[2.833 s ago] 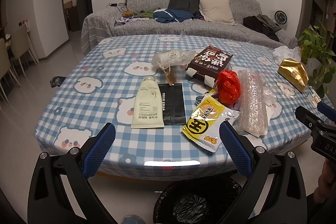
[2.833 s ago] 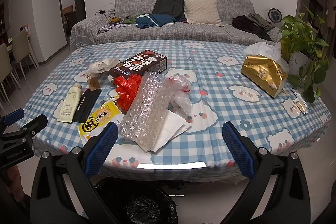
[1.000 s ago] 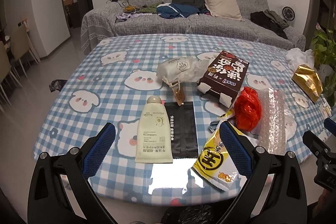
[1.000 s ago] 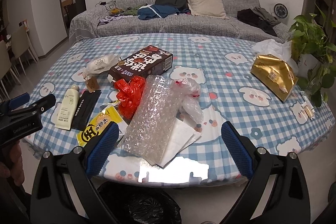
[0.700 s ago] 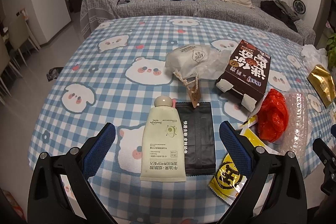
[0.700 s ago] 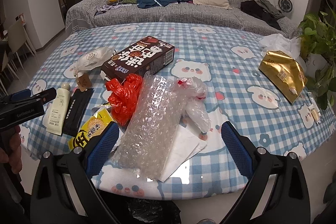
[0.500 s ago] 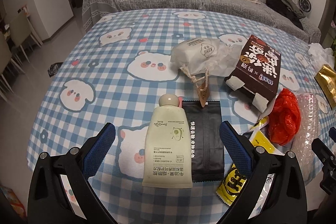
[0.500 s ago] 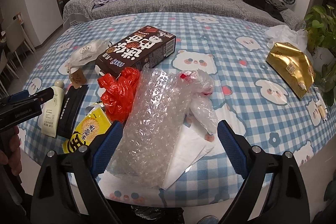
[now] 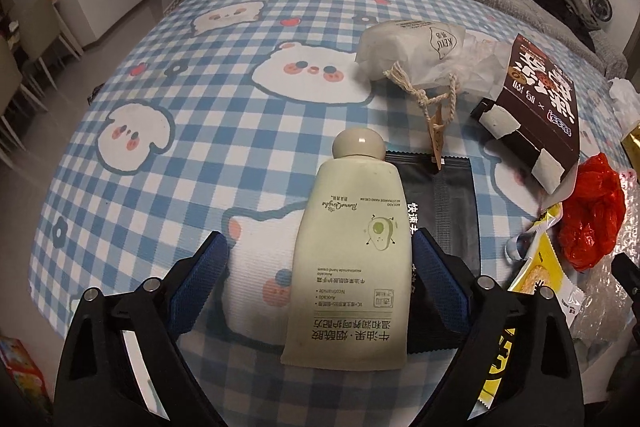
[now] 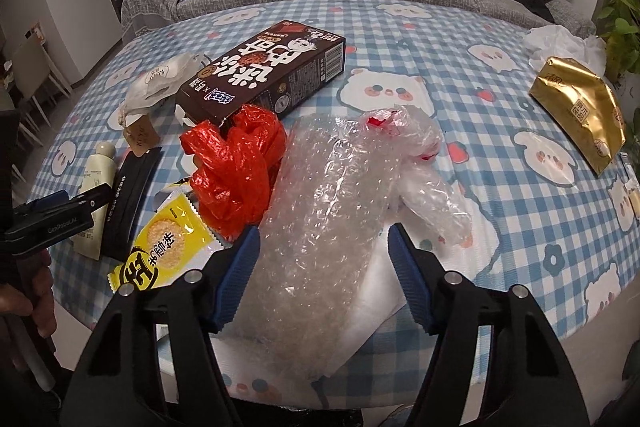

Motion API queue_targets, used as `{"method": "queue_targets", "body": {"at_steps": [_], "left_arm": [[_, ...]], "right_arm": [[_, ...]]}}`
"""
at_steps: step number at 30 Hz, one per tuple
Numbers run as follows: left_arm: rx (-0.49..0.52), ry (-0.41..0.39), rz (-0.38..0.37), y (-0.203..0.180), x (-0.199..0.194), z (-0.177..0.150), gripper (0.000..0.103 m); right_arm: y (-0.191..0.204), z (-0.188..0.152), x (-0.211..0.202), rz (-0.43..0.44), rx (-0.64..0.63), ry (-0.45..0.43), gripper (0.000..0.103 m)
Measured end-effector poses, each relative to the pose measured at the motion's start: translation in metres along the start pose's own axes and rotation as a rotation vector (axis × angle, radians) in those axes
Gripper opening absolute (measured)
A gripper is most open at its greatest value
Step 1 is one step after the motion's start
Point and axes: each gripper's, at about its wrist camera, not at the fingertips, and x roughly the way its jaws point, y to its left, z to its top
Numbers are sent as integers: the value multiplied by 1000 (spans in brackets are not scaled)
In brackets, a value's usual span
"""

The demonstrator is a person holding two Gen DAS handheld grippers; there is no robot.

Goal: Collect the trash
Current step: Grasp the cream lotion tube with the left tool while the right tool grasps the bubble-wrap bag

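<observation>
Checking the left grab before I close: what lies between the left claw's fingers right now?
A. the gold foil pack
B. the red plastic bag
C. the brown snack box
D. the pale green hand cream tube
D: in the left wrist view the open left claw straddles the lower part of the hand cream tube, which lies flat on the checked tablecloth.

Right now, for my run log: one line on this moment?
left claw: open, around tube | right claw: open, around bubble wrap

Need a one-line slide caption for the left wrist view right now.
Open left gripper straddles the pale green hand-cream tube lying beside a black sachet on the blue checked tablecloth.
</observation>
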Motion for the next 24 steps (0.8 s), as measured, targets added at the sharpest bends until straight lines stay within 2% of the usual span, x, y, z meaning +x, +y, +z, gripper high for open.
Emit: {"method": "queue_targets", "body": {"at_steps": [2,4,5,6,8,11,24], "left_arm": [[-1,12,-19,-1,1,0,78],[13,7,-28,-5,0,0,68],[18,5,-33,-7,-1,0,58],[21,5,-33,-9,-2,0,57],[18,4,-30,-10,-2,0,57],[3,3,-39,-7,-2,0,57],[-15,-27,-47,-9,-23,-5,56]], "right_arm": [[-1,1,1,8,6,8,48],[-2,1,1,12,16,13,38],[-3,1,1,14,19,15,32],[-4,2,0,18,23,12,30],[-5,2,0,21,25,10,23],[-5,2,-2,22,27,4,20],[-7,3,-21,21,39,-41,19]]}}
